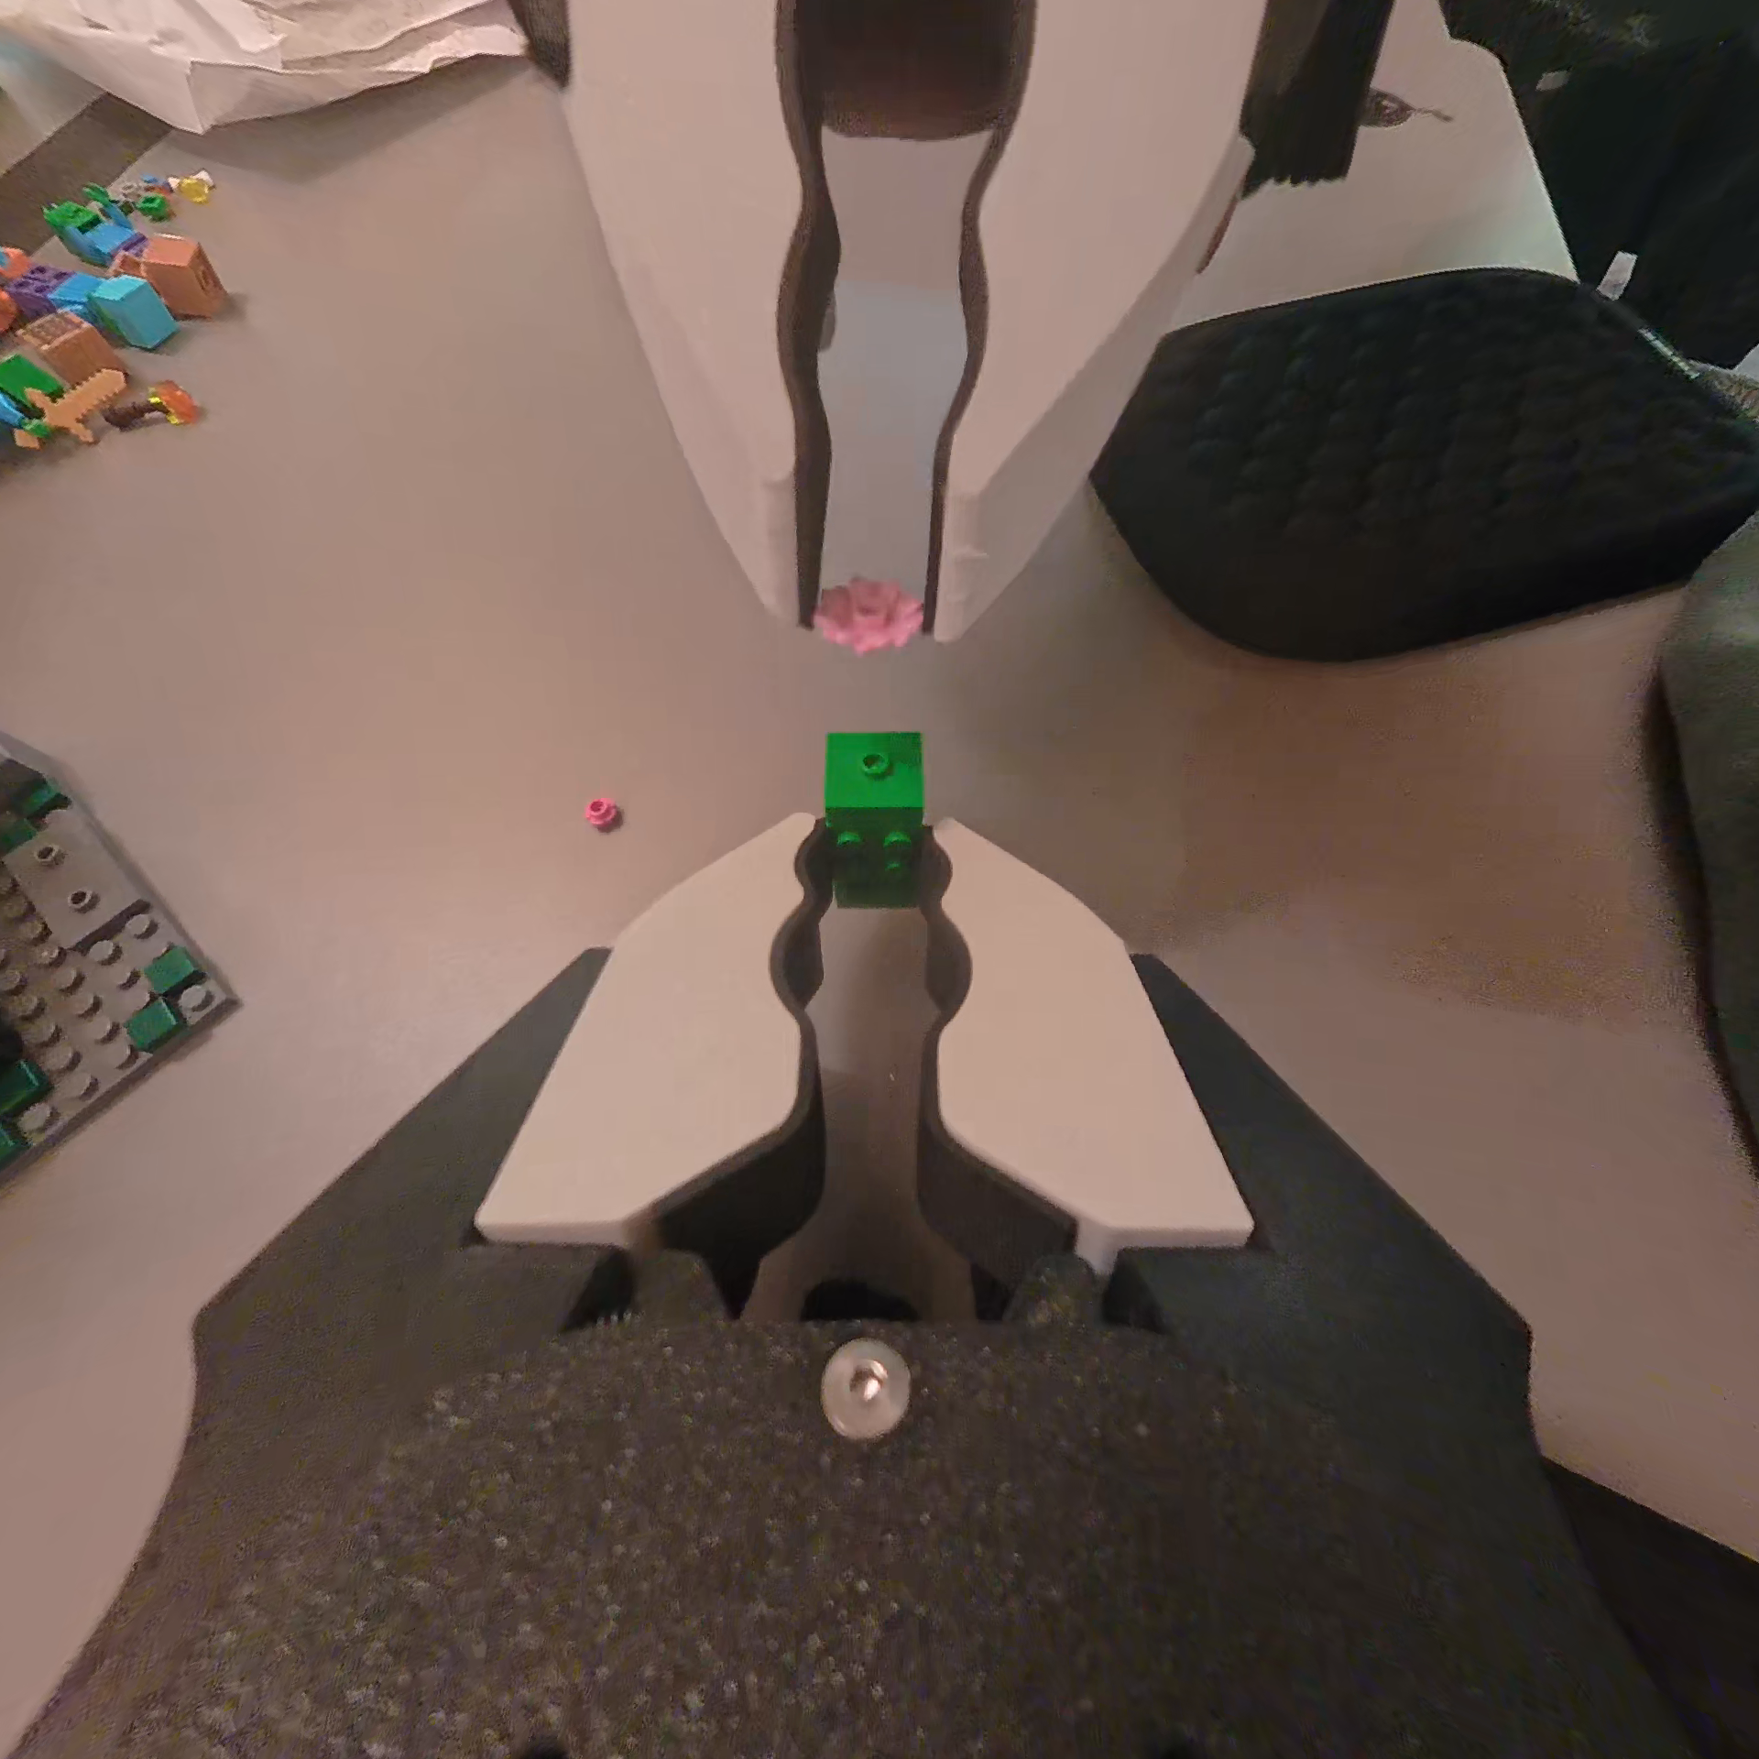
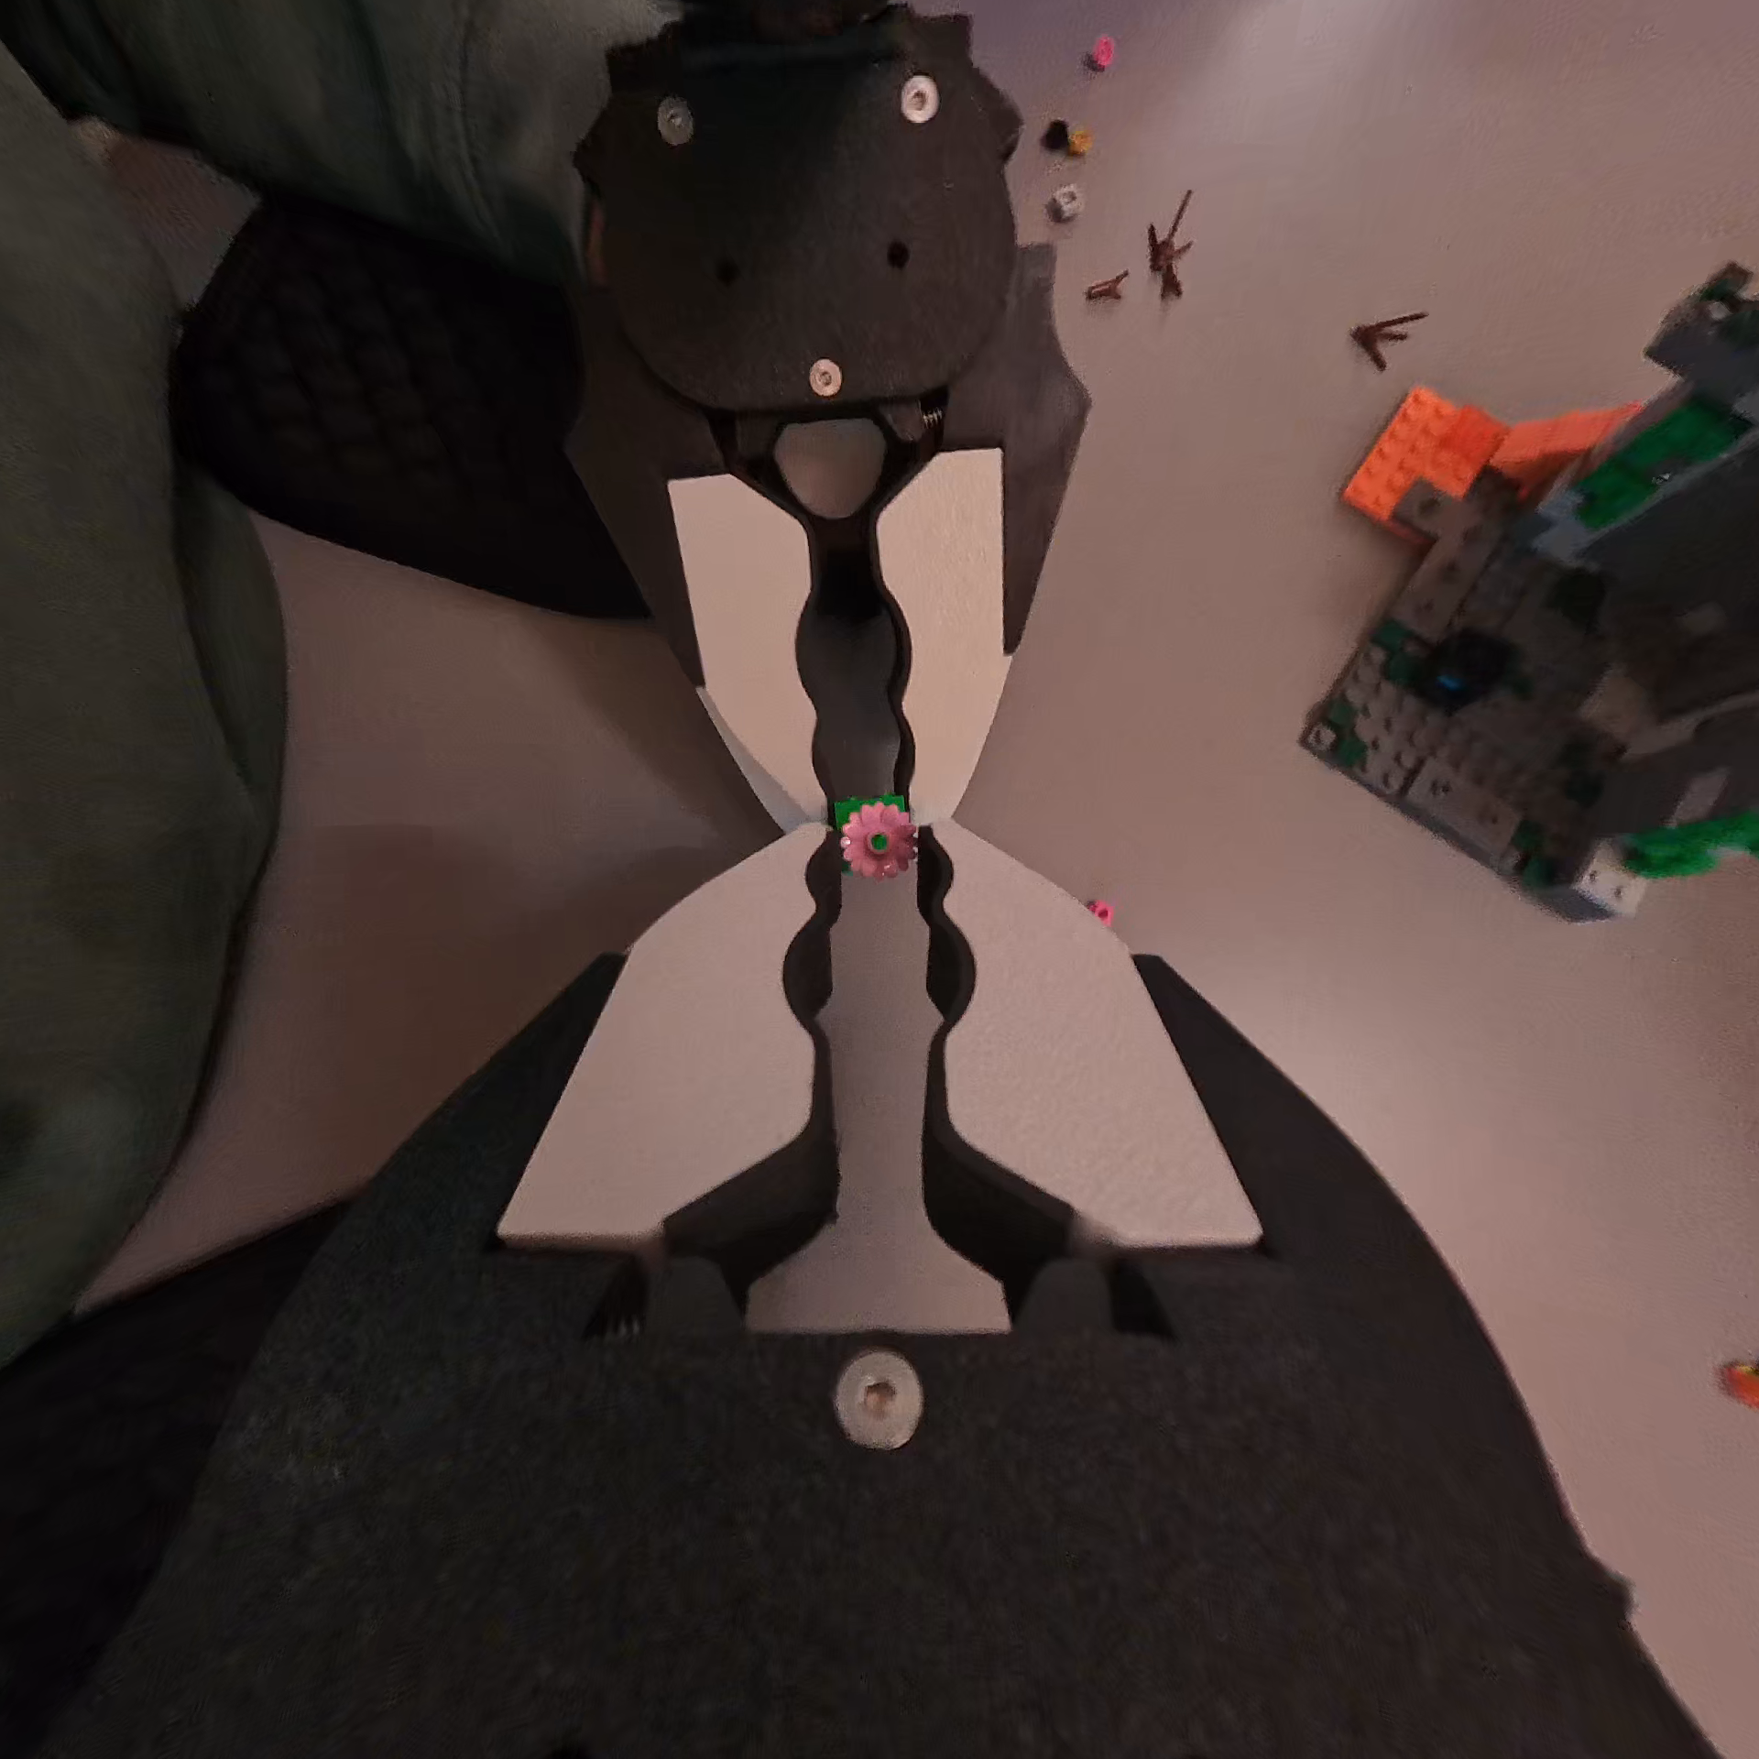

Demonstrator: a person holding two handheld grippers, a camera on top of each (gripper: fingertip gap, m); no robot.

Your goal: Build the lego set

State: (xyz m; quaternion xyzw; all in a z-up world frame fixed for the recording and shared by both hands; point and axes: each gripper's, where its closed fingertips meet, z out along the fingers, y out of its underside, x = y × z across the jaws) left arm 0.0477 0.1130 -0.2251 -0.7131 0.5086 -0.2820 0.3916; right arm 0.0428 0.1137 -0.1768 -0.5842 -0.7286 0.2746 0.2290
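Observation:
My left gripper (image 1: 874, 847) is shut on a green brick (image 1: 874, 785) and holds it above the table, its single-stud face toward the other gripper. My right gripper (image 2: 876, 847) is shut on a pink flower piece (image 2: 878, 839). In the left wrist view the right gripper (image 1: 868, 619) comes in from the top with the flower (image 1: 866, 617) at its tips, a short gap from the green brick. In the right wrist view the green brick (image 2: 847, 812) shows just behind the flower, held by the left gripper (image 2: 861, 804). The part-built grey model (image 2: 1523, 685) stands at the right.
A small pink round piece (image 1: 601, 812) lies on the table left of the brick. Loose coloured bricks (image 1: 105, 305) lie at the far left, with the grey studded plate (image 1: 86, 961) below them. A black cushion (image 1: 1409, 457) sits at the right. Brown twig pieces (image 2: 1166, 249) lie beyond the model. One gripper's finger ends stand about 5 centimetres off the other's. The part-built grey model (image 2: 1523, 685) is about 20 centimetres from both grippers' fingertips.

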